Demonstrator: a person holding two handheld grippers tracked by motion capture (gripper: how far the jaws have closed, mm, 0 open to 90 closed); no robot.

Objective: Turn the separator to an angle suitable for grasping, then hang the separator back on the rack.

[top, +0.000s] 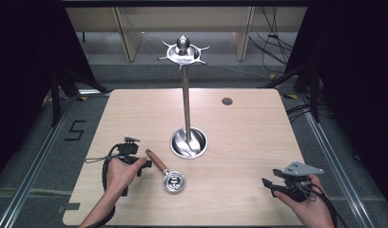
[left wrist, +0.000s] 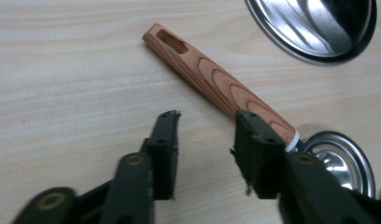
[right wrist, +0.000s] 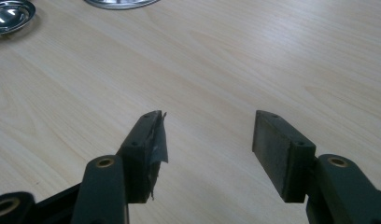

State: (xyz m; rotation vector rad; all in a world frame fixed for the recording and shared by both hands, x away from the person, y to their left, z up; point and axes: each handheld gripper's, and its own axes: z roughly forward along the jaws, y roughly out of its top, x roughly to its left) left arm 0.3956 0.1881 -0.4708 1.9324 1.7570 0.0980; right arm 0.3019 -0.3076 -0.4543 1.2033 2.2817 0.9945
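Observation:
A small steel ladle (top: 174,181) with a wooden handle (top: 156,160) lies flat on the table's near left. My left gripper (top: 143,165) sits right beside the handle's far end, held in a hand. In the left gripper view, the left gripper (left wrist: 207,126) is open with bare table between its pads. Its right pad (left wrist: 256,149) covers the handle (left wrist: 216,77) where it meets the steel bowl (left wrist: 340,158). My right gripper (top: 266,183) rests low at the near right. The right gripper (right wrist: 207,128) is open over bare wood.
A steel stand with a round dished base (top: 188,142), a tall pole (top: 186,99) and a hooked crown (top: 183,51) rises at the table's middle. A dark grommet hole (top: 227,101) lies at the back right. The light wooden table (top: 254,142) ends close to both hands.

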